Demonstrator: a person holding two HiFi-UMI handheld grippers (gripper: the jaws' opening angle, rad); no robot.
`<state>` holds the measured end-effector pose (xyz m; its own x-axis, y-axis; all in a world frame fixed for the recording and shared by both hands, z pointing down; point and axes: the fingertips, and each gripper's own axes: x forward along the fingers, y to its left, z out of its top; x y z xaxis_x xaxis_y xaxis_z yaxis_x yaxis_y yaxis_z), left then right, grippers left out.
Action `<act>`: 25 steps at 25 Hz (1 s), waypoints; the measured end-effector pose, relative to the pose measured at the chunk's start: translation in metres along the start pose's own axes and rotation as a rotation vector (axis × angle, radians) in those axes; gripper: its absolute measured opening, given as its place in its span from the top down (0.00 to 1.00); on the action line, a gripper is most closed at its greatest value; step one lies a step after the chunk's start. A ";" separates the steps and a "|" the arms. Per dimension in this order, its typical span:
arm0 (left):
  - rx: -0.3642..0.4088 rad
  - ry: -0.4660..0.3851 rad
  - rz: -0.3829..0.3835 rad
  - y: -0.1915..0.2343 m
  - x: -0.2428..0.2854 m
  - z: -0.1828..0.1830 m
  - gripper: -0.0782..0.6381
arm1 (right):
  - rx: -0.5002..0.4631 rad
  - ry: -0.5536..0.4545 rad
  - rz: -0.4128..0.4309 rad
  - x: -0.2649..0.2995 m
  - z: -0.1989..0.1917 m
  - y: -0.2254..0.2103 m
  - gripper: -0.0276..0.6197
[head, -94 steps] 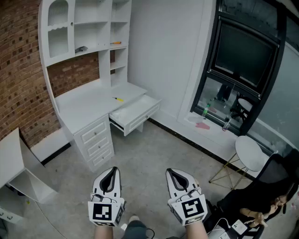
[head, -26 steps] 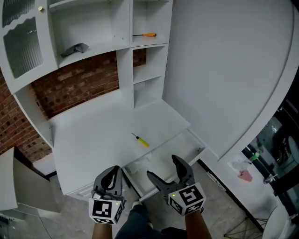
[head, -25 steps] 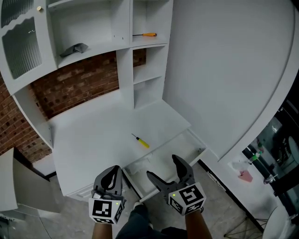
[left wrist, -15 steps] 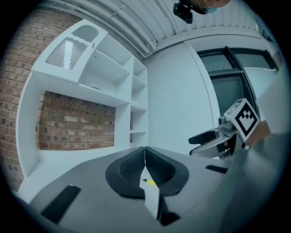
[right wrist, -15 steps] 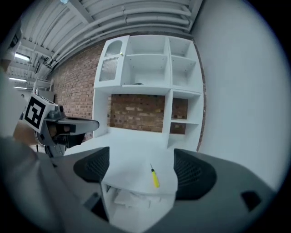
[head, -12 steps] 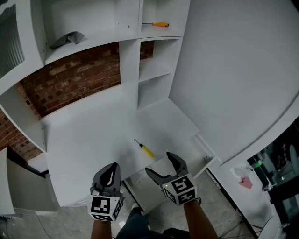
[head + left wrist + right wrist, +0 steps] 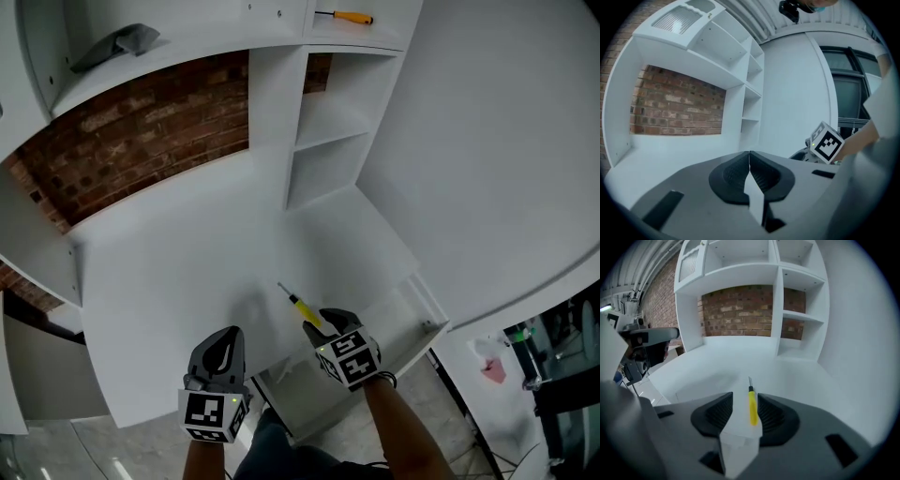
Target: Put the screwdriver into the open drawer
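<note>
Near the front edge of the surface (image 7: 187, 272), the screwdriver (image 7: 300, 305) lies flat with its shaft pointing away from me, not yet in the drawer (image 7: 419, 292), which stands open just to its right and lower down. My right tool (image 7: 326, 326) is down over it. In the right gripper view the yellow handle (image 7: 752, 408) sits between the jaws of that tool (image 7: 746, 397), and the jaws are closing. I see a gap on each side, so the pads do not press on it yet. My left tool (image 7: 223, 342) hovers off to the left with its jaws together on nothing, as the left gripper view (image 7: 749, 161) shows.

My worry is the handle: it looks slim and round, and it lies nearer one pad than the other. I judge that the first pad to touch could roll or push it sideways, so the grip lands askew or misses. The pads also seem set to catch only the handle's near end, so the shaft may droop once lifted and clip the drawer rim. Coming down lower could scrape the tips on the surface.
</note>
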<state>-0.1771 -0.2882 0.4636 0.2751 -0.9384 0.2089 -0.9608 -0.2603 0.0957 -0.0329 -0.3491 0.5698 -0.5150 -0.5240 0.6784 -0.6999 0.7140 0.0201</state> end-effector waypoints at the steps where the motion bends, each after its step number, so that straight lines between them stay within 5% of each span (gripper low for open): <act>1: -0.005 0.010 0.005 0.004 0.004 -0.004 0.87 | -0.006 0.026 0.011 0.011 -0.003 -0.002 0.69; 9: -0.030 0.072 0.042 0.032 0.022 -0.031 0.87 | -0.089 0.210 0.064 0.067 -0.028 -0.014 0.71; 25: -0.035 0.092 0.087 0.035 0.023 -0.036 0.87 | -0.082 0.274 0.107 0.079 -0.036 -0.016 0.83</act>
<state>-0.2029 -0.3110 0.5067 0.1941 -0.9321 0.3059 -0.9798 -0.1691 0.1066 -0.0445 -0.3856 0.6495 -0.4236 -0.3070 0.8522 -0.6008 0.7993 -0.0108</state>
